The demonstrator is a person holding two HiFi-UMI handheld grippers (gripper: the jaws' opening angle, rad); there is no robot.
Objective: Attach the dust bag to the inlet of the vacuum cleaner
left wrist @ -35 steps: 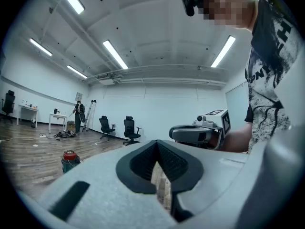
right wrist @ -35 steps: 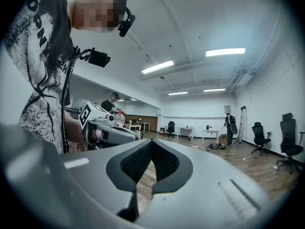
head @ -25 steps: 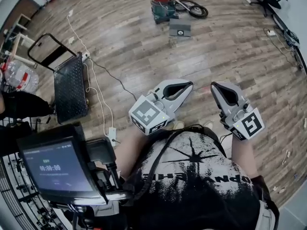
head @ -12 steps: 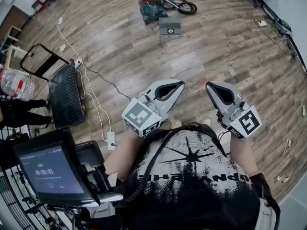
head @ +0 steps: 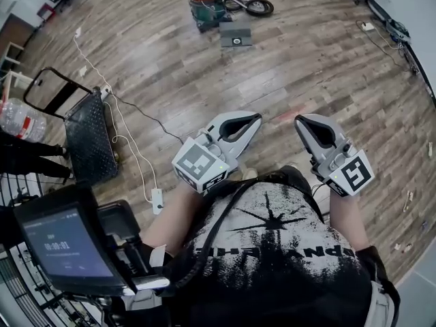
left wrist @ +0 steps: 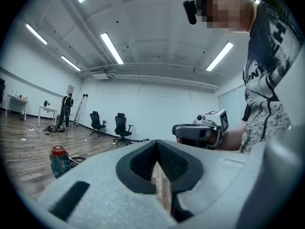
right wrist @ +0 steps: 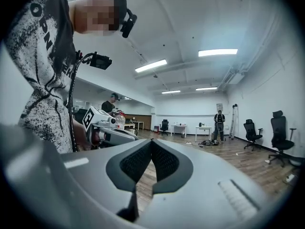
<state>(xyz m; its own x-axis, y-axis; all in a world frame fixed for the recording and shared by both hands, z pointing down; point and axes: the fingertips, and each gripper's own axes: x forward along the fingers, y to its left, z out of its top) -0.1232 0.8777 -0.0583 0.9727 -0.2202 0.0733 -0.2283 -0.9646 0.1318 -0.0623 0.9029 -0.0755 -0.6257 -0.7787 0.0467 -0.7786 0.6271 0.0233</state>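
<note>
The vacuum cleaner [head: 206, 4], teal with a red lid, stands far off on the wooden floor, beside a coiled black hose [head: 253, 5]. Just in front of it lies the flat grey dust bag [head: 236, 35] with a round hole. My left gripper [head: 254, 118] and right gripper [head: 300, 120] hang side by side at waist height, far from both, pointing level. Each is shut with nothing between its jaws. In the left gripper view [left wrist: 156, 144] the vacuum cleaner [left wrist: 58, 160] shows small at the lower left. The right gripper view [right wrist: 151, 142] looks across the room.
A black platform trolley [head: 88, 135] stands at the left, with a white cable and power strip [head: 157, 199] trailing past it. A large water bottle [head: 20, 118] and a screen [head: 65, 247] sit near my left side. Office chairs [left wrist: 97, 123] and a standing person [right wrist: 219, 125] are far back.
The head view has tipped a little, so the vacuum cleaner, dust bag and trolley sit further up and left in the picture. Both grippers stay shut and keep their place.
</note>
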